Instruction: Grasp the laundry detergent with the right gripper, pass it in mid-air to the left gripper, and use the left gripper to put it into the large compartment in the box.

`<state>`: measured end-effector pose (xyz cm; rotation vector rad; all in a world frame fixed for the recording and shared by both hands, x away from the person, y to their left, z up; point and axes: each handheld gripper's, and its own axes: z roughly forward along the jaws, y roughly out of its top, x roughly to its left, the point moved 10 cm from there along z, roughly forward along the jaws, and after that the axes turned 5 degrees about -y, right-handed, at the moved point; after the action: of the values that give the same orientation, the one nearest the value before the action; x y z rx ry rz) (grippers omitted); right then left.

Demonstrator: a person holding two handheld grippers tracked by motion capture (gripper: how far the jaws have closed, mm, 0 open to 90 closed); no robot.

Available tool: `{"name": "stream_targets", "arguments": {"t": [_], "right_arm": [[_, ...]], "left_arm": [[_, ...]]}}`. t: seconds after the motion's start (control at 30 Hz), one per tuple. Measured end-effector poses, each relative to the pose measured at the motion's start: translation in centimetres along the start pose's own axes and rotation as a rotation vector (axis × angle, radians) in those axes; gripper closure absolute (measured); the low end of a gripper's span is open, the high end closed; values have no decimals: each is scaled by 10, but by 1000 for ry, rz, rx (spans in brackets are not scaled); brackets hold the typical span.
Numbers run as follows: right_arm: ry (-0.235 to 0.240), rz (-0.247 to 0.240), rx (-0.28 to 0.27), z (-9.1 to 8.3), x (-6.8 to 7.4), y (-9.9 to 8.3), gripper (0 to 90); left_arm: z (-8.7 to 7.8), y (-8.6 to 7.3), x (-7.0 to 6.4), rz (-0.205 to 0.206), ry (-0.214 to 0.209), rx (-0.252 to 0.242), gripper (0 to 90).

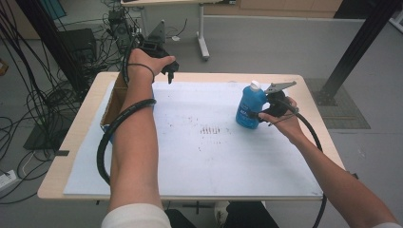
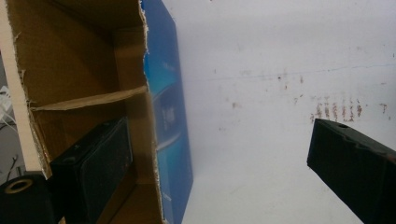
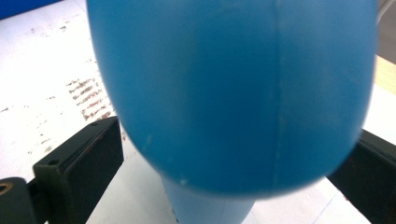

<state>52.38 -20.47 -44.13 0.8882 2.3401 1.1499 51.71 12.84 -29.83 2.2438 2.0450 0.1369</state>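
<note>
high view: right gripper (image 1: 260,115) clasps smooth rounded blue plastic bottle (image 1: 249,108).

Upright blue bottle (image 1: 250,110), white cap, between right gripper (image 1: 264,114) fingers (image 3: 79,161)

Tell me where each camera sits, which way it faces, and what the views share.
High view: above the person's side, looking forward and down on the table; both forearms enter from below.
Left gripper view: rides the left gripper, facing the cardboard box and white sheet; its fingers straddle the box wall.
Right gripper view: rides the right gripper, close on the blue bottle.
Shared: bottle, box, stained sheet.
</note>
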Motion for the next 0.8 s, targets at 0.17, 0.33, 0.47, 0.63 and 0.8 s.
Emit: {"name": "stream_targets", "arguments": {"t": [0.17, 0.33, 0.47, 0.63, 0.8], "right_arm": [[8, -3, -20, 2, 2, 2, 22], [8, 0, -21, 4, 2, 0, 22], [6, 1, -26, 4, 2, 0, 21], [4, 3, -31, 5, 2, 0, 21], [5, 3, -38, 5, 2, 0, 21]], "left_arm": [[1, 1, -2, 3, -3, 2, 69], [1, 2, -4, 4, 0, 1, 69], [1, 3, -5, 8, 0, 3, 69], [2, 3, -6, 9, -1, 3, 69], [2, 3, -6, 7, -1, 4, 69]]}}
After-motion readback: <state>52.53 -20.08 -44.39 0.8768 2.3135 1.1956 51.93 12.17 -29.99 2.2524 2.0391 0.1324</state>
